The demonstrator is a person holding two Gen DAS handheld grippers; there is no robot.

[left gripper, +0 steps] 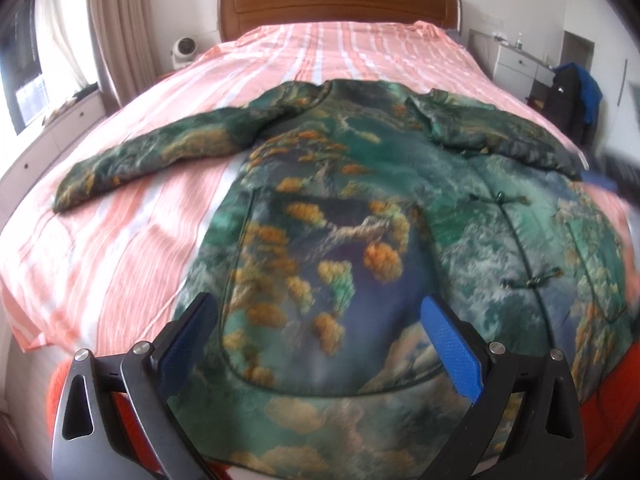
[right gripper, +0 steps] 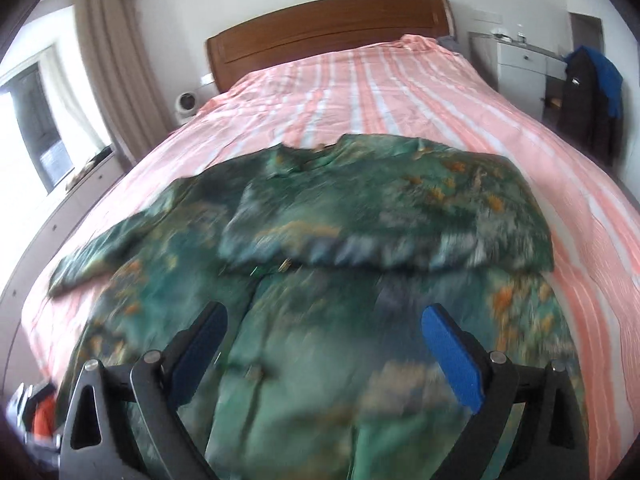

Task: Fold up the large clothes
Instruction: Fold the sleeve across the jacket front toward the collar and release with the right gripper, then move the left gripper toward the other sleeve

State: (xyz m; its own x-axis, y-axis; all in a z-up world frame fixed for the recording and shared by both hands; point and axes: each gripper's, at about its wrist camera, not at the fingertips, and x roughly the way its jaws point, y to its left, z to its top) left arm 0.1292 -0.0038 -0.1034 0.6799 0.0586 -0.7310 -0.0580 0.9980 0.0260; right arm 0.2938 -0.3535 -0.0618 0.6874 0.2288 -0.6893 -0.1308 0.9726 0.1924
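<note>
A large green padded jacket [left gripper: 340,208] with an orange and teal landscape print lies front up on the bed, collar toward the headboard. Its left sleeve [left gripper: 152,156] stretches out over the bedspread. Its right sleeve [right gripper: 384,220] is folded across the chest. My left gripper [left gripper: 320,320] is open and empty, just above the jacket's lower left hem. My right gripper [right gripper: 324,328] is open and empty above the lower front of the jacket [right gripper: 320,360]. The right wrist view is blurred by motion.
The bed has a pink and white striped cover [left gripper: 120,240] and a wooden headboard [left gripper: 340,0]. A white fan [left gripper: 184,50] stands at the far left, white drawers [left gripper: 516,62] and hanging dark clothes [left gripper: 572,92] at the right. Something orange [left gripper: 612,400] lies below the hem.
</note>
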